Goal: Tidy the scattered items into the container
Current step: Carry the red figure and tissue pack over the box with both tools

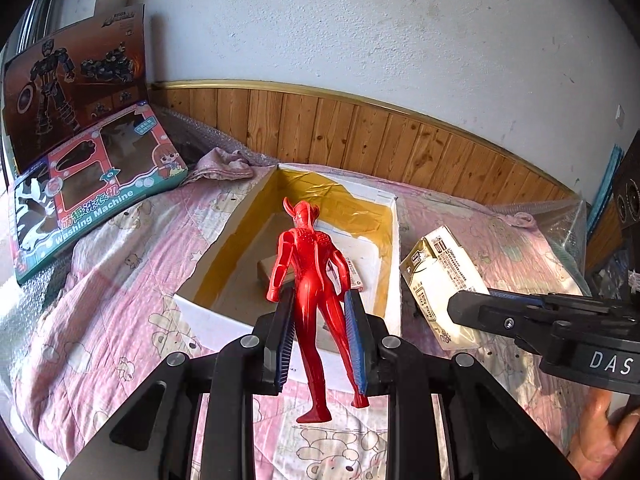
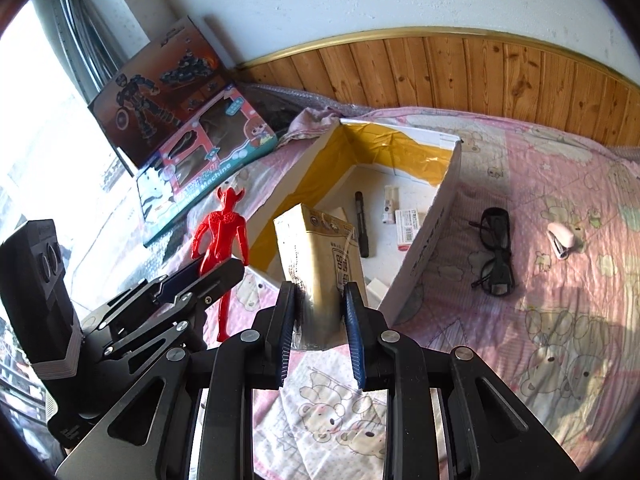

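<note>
On the bed (image 2: pixel 540 280), spread with a pink cartoon-bear quilt, an open white box (image 1: pixel 224 240) with yellow tape along its inner walls lies near the wooden wall panelling. Held above its near edge, the left gripper (image 1: pixel 320 300) is clamped on the legs of a red figure (image 1: pixel 308 264), which stands upright with its horned head toward the box. Just to the right, the right gripper (image 2: pixel 320 292) is closed on a cream-coloured pack (image 2: pixel 320 248), held at the box's near corner; whether the pack touches the rim is hard to tell. Inside the box lie a black marker (image 2: pixel 362 224) and a few small cartons (image 2: pixel 408 224). Black glasses (image 2: pixel 496 252) and a small white stapler (image 2: pixel 562 238) lie on the quilt, right of the box. Two toy boxes (image 1: pixel 88 192) lean at the far left by the window.
</note>
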Action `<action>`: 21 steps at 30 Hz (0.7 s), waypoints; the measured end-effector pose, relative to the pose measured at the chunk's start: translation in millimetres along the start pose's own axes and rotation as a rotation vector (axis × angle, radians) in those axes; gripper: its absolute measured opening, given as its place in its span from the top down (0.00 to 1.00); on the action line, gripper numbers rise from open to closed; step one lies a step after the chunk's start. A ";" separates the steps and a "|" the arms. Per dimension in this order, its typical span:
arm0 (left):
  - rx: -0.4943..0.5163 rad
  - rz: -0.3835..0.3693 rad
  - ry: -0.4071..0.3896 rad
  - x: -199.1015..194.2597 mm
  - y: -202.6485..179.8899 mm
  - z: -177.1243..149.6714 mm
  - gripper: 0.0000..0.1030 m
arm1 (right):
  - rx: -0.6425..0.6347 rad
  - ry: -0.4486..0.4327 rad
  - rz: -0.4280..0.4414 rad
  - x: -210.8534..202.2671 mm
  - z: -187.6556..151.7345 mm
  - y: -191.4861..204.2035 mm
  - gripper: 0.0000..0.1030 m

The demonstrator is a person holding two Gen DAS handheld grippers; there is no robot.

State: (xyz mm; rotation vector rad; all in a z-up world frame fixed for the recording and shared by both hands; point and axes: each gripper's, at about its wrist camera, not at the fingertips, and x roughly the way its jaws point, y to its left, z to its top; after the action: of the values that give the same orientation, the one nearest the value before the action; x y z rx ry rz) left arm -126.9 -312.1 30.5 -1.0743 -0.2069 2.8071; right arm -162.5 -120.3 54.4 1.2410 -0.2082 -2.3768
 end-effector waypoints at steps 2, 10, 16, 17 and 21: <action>0.002 0.010 0.005 5.6 1.2 3.5 0.75 | -0.002 0.005 0.001 5.8 6.5 -0.4 0.75; -0.001 0.016 0.024 26.7 2.8 18.1 0.75 | -0.013 0.022 0.001 29.8 27.3 -2.8 0.75; -0.003 0.013 0.044 45.6 2.3 26.7 0.75 | -0.011 0.032 -0.008 46.1 42.7 -13.3 0.75; -0.004 0.012 0.048 48.9 2.3 28.0 0.75 | -0.009 0.033 -0.009 48.8 45.4 -15.9 0.75; -0.010 0.011 0.065 62.8 2.3 32.3 0.75 | -0.006 0.040 -0.020 61.0 55.9 -26.4 0.75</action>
State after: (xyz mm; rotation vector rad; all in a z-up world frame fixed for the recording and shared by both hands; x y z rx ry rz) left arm -195.1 -306.4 12.9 -1.1707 -0.2090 2.7778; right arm -246.3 -128.6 33.2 1.2922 -0.1773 -2.3653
